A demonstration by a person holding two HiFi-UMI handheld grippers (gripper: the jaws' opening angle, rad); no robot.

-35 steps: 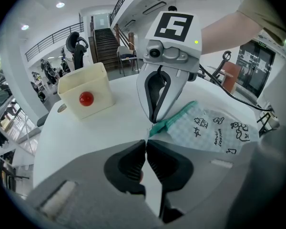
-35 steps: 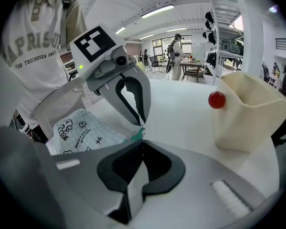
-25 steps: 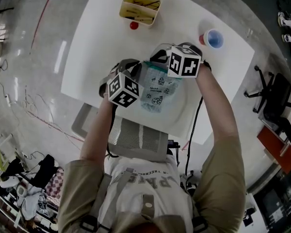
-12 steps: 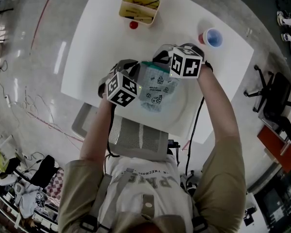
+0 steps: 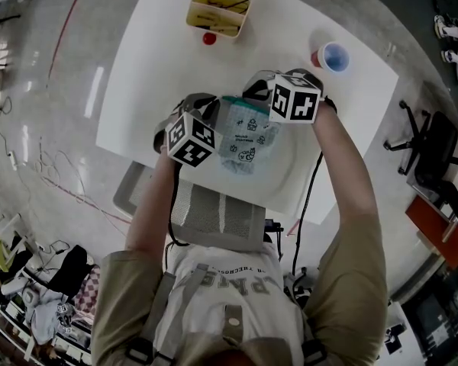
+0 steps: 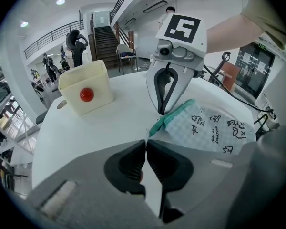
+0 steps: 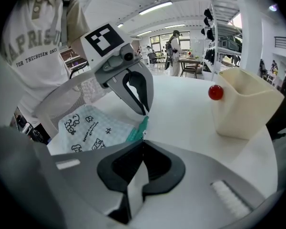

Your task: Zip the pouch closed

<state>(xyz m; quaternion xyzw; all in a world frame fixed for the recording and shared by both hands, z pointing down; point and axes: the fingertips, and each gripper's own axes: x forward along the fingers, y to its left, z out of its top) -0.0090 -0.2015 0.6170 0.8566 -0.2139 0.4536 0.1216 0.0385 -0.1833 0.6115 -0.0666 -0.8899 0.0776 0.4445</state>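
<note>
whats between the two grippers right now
The pouch: the end of its teal zipper edge fills the gap from the left gripper to the right gripper. The left gripper view shows it best; the head view agrees.

The pouch (image 5: pixel 244 139) is flanked at its far edge by the left hand-held gripper (image 5: pixel 216 110) and the right hand-held gripper (image 5: pixel 256 91); a yellow bin (image 5: pixel 217 11) is set on the table (image 5: pixel 149 67) well beyond the pouch.

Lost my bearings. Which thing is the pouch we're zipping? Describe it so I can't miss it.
On the white table, look near the person's edge, between the left gripper and right gripper. The pouch sits there, both grippers shut on its zipper edge. Unlike the rigid cream bin and blue cup, it is pale checked fabric with black doodles and a teal zipper.
</note>
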